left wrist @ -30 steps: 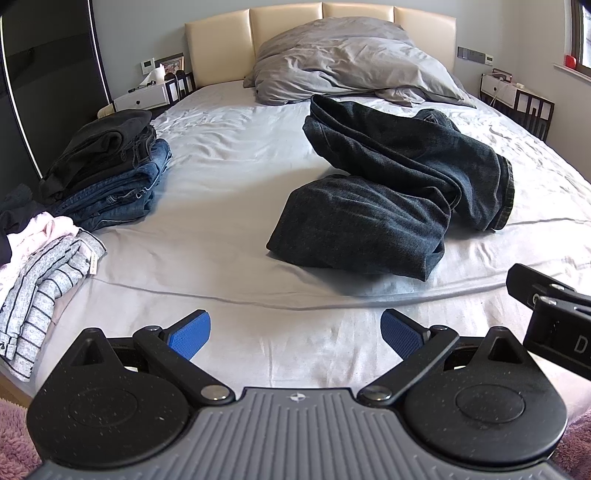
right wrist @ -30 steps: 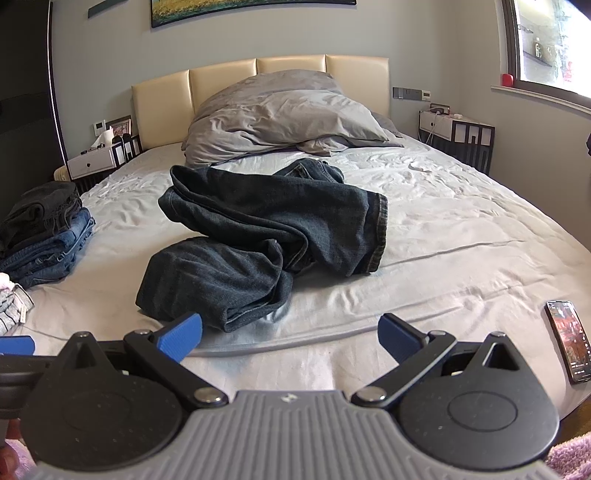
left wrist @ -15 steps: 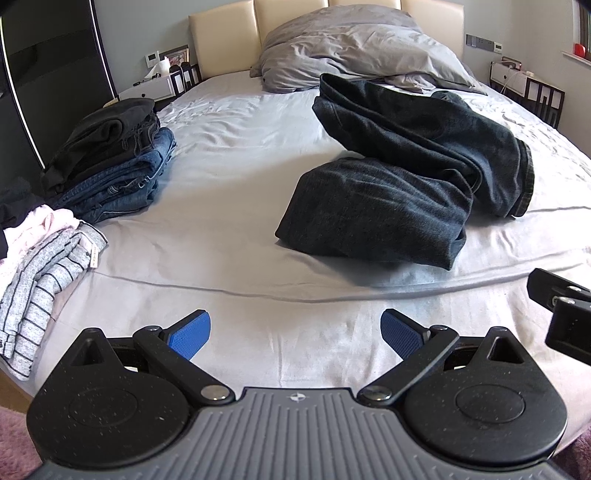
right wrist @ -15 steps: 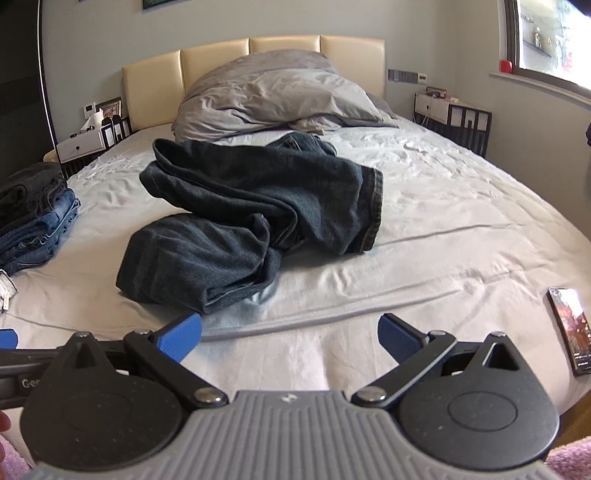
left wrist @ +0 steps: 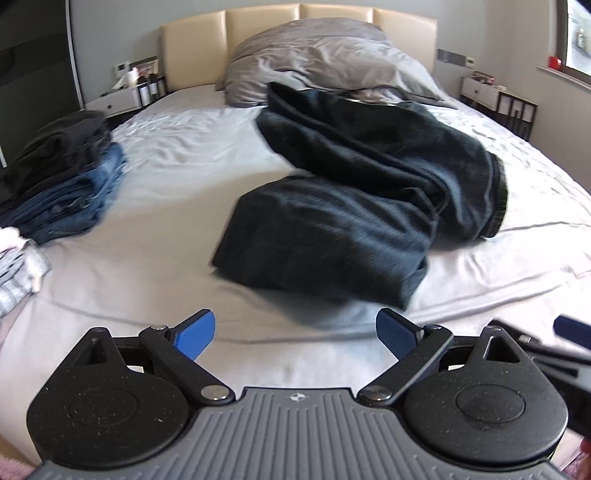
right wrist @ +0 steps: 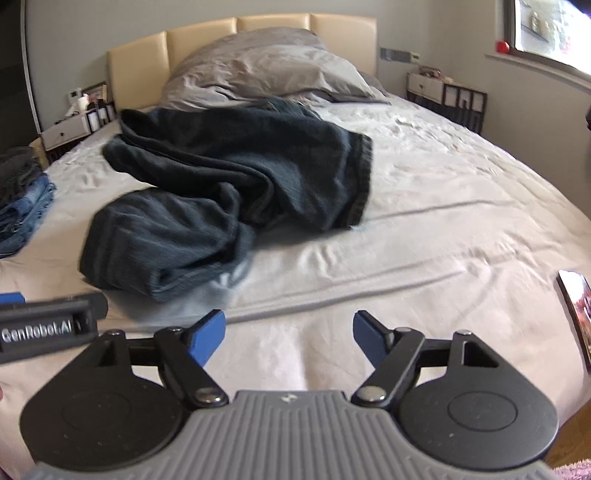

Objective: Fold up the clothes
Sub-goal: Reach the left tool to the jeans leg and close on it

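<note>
Nearby, folded stack [left wrist: 62, 184] left of crumpled jeans [left wrist: 362, 206], probably phone [right wrist: 576, 314] right, both grippers [left wrist: 295, 334] [right wrist: 289, 334] spread apart

We see a big bed with a white sheet [right wrist: 461, 206], a cream padded headboard [left wrist: 299, 22], grey walls [right wrist: 74, 33] and a bright window [right wrist: 554, 26], maybe sunny.

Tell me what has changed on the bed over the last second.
Both grippers have moved forward toward the crumpled dark jeans, which now loom larger in both views. Left gripper and right gripper are open as before and hold nothing. The jeans, the folded stack and the phone lie where they were.
</note>
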A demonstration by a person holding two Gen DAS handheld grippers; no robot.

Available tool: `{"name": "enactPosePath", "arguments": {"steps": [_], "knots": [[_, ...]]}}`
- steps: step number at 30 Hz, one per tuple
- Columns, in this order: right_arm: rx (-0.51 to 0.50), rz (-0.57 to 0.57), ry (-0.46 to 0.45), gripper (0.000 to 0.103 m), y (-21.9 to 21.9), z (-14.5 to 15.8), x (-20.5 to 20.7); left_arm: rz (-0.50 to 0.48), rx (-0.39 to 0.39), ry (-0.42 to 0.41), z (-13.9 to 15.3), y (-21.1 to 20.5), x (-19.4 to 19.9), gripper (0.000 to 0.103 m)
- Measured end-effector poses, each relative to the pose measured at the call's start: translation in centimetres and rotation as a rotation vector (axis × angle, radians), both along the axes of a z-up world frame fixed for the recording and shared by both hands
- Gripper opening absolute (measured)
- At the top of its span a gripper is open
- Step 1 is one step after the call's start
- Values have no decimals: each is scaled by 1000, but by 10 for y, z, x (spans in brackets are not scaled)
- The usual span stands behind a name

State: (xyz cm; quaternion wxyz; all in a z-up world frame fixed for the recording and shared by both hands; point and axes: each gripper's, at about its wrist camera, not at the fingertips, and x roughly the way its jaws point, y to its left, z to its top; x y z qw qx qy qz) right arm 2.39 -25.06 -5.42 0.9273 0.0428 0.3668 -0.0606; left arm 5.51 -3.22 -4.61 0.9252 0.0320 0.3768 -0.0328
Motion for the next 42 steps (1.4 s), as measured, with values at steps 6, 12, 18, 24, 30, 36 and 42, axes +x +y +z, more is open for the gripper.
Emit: {"name": "enactPosePath", "arguments": {"steps": [6, 12, 18, 24, 30, 36, 42], "knots": [[7, -17, 17, 77, -8, -4, 0, -54, -34, 23, -11, -27, 22, 83], [13, -34, 34, 79, -16, -7, 1, -59, -47, 52, -30, -36, 35, 58], [20, -51, 52, 79, -23, -11, 1, -64, -98, 45, -28, -25, 40, 21], [29, -56, 54, 79, -29, -13, 3, -57, -58, -11, -17, -9, 31, 9], [34, -34, 31, 79, -23, -4, -3, -50, -18, -66, -7, 8, 23, 7], [34, 9, 4, 80, -10, 7, -10, -7, 25, -101, 10, 34, 10, 4], [37, 54, -22, 80, 2, 18, -17, 59, 70, -121, 30, 67, -5, 0]]}}
